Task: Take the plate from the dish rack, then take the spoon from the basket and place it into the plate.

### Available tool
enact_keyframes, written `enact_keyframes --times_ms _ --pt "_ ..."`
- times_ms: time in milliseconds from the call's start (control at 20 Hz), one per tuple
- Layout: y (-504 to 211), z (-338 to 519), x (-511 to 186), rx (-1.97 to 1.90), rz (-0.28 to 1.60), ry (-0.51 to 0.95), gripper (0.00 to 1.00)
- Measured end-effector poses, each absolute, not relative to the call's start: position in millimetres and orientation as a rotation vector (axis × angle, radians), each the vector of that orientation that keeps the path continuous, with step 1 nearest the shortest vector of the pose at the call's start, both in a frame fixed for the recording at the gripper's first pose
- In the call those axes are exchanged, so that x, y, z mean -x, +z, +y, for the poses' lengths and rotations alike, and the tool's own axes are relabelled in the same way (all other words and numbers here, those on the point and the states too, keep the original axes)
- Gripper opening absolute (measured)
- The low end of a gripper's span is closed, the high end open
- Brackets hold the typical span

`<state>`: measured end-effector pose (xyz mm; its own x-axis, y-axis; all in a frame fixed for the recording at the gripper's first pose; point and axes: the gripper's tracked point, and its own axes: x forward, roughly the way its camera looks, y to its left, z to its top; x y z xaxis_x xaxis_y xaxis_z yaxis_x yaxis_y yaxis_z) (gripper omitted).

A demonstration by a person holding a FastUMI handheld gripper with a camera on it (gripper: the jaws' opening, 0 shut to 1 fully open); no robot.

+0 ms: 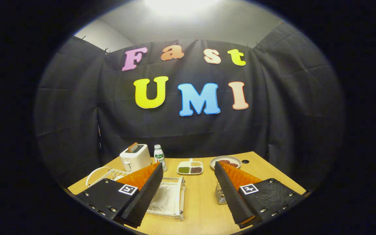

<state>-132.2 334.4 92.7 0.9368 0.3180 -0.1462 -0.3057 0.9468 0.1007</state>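
Note:
My gripper (pixel 188 166) is open and holds nothing, its fingers spread wide above the wooden table (pixel 201 209). A white wire dish rack (pixel 170 195) sits on the table just ahead, partly behind the left finger (pixel 142 192). Something white and smooth lies inside the rack; I cannot tell whether it is the plate. A small metal mesh basket (pixel 220 195) stands beside the right finger (pixel 232 189), which hides most of it and its contents.
At the back stand a white toaster (pixel 135 157) with toast in it, a small white bottle (pixel 159 156), a divided dish (pixel 190 167) of beans and a round plate (pixel 225 162) with red slices. The booth's black cloth wall closes off the back.

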Motion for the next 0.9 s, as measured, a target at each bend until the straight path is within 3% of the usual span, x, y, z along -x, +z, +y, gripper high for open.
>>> enact_keyframes --times_ms 500,600,900 --pt "44 423 100 -0.062 0.35 0.348 0.97" --pt "33 433 92 -0.048 0.382 0.346 0.81" --pt "-8 455 77 -0.035 0.51 0.322 0.8"
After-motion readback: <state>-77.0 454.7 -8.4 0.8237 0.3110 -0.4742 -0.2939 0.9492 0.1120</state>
